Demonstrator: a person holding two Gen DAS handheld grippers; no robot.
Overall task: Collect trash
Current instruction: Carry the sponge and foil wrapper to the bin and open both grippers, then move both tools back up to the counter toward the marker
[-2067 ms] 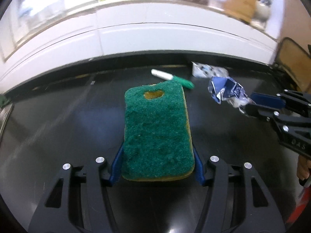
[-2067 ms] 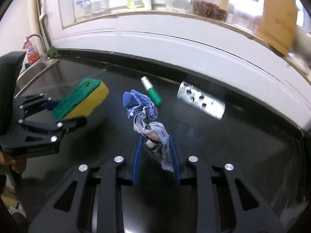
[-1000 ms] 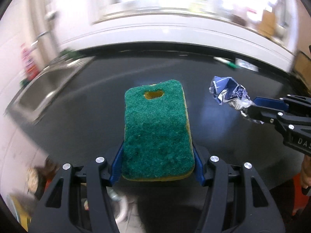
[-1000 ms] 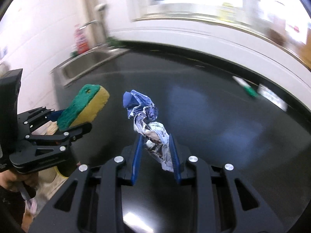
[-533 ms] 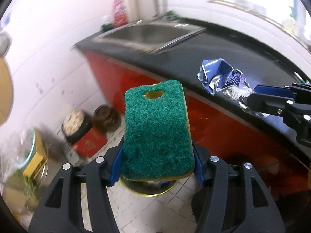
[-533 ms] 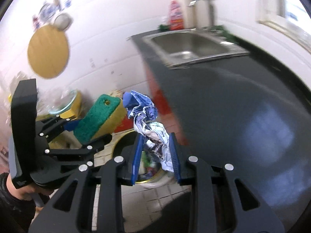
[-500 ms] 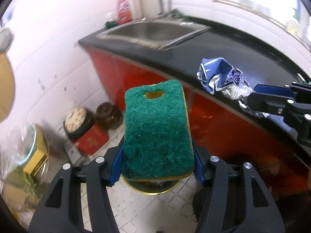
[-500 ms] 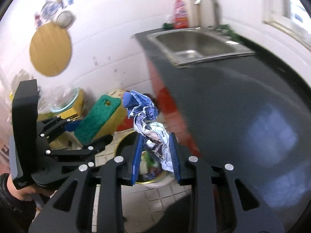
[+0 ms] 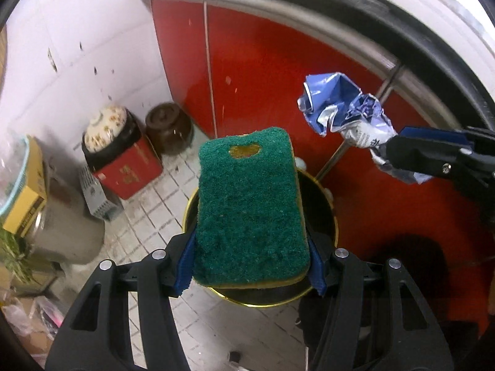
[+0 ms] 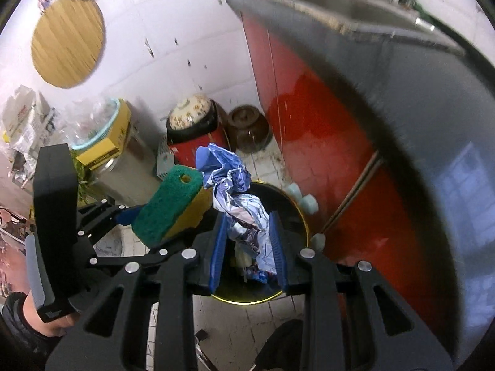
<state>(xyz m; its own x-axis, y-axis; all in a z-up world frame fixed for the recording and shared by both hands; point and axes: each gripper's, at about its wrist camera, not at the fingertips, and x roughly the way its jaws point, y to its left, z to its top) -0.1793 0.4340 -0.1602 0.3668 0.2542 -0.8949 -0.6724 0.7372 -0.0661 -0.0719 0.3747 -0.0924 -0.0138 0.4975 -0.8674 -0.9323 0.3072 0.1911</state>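
The sponge [image 9: 252, 207], green side up, is pinched at its near end by the left gripper [image 9: 250, 266], long axis pointing forward. The crumpled wrapper [image 10: 239, 207] is clamped lengthwise in the right gripper [image 10: 247, 252]. Both hang over the round bin [image 10: 304, 222] beside the red cabinet [image 9: 278, 61].

floor [image 9: 161, 216]: white tile | on it: gold-rim bin [image 9: 332, 216], brown jar [image 9: 168, 128], red box [image 9: 130, 170]

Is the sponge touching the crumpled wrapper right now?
Apart. The left wrist view shows the sponge and the wrapper in separate claws with red cabinet door showing between them. In the right wrist view they merely overlap.
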